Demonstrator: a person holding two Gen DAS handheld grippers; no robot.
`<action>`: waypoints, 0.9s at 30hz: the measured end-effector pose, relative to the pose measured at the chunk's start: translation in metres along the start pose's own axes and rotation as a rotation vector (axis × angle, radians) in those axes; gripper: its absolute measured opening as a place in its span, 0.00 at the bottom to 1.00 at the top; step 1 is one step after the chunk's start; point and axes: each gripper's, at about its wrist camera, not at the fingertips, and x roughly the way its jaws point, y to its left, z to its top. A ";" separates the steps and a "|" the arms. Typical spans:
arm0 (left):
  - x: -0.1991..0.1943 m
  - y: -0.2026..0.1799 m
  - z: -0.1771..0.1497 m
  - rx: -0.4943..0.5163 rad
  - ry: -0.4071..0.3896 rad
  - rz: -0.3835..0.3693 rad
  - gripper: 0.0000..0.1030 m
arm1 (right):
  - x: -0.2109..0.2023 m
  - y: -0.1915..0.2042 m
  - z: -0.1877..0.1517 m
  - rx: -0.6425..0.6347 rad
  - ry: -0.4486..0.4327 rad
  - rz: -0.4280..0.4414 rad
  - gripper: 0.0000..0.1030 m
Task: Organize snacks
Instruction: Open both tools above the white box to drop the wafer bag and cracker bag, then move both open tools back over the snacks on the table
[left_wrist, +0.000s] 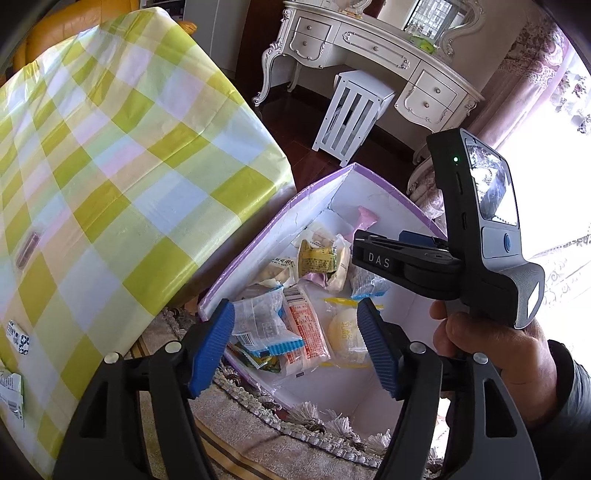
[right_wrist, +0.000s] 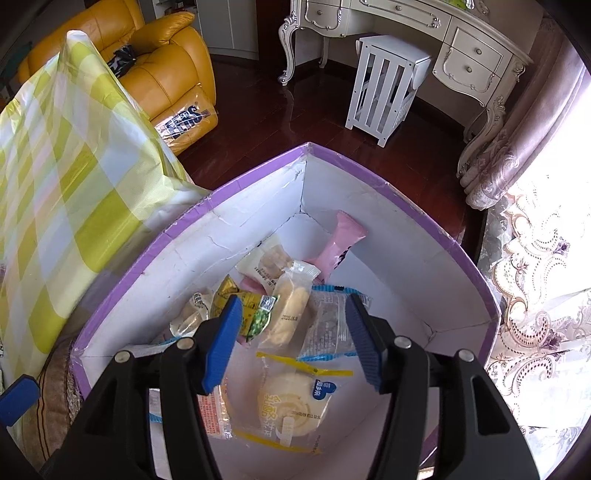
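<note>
Hovering over a purple-rimmed box (right_wrist: 402, 192), both grippers sit w/ jaws wide apart, nothing held. Left gripper (left_wrist: 297, 345) hangs above the box's near-left corner; right gripper (right_wrist: 291, 339) is over its middle. Pads (left_wrist: 212, 347) are ribbed blue rubber on black plastic arms w/ silver rivets.

Box is cardboard: white inside, creased and cracked along the left wall, purple tape on the rim, torn in spots. Snacks lie loose on its floor, piled toward the left and back. A round pale bun (right_wrist: 286, 404) in a clear wrapper w/ yellow stripes lies nearest, blue heart logo on it, print too small to read. Beside it are a clear pack (right_wrist: 330, 323) w/ blue crimped ends, a yellow-green pouch (right_wrist: 251, 306) w/ a QR code, a long pale biscuit pack (right_wrist: 291, 310) w/ a date stamp starting 2025, and a pink stick pack (right_wrist: 341, 242) leaning in the far corner. An orange-white pack (left_wrist: 308, 332) w/ a barcode lies at the left. The box's right half is bare floor, so room there.

Left of the box is a table under a glossy yellow-green check cloth (left_wrist: 122, 147); its edge hangs just beside the box rim. Two small packs (left_wrist: 18, 338) lie on the cloth near the left edge.

In the left view the right hand (left_wrist: 495, 354) grips the other tool, marked "DAS", green LED lit. A fringed rug (left_wrist: 295, 435) lies under the box.
</note>
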 end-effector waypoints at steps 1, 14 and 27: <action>-0.002 0.002 0.000 -0.004 -0.007 0.003 0.67 | -0.002 0.002 0.000 -0.003 -0.003 0.002 0.57; -0.035 0.043 -0.002 -0.100 -0.098 0.047 0.67 | -0.036 0.044 -0.001 -0.081 -0.056 0.057 0.64; -0.076 0.109 -0.014 -0.260 -0.197 0.089 0.67 | -0.060 0.094 -0.006 -0.176 -0.078 0.114 0.67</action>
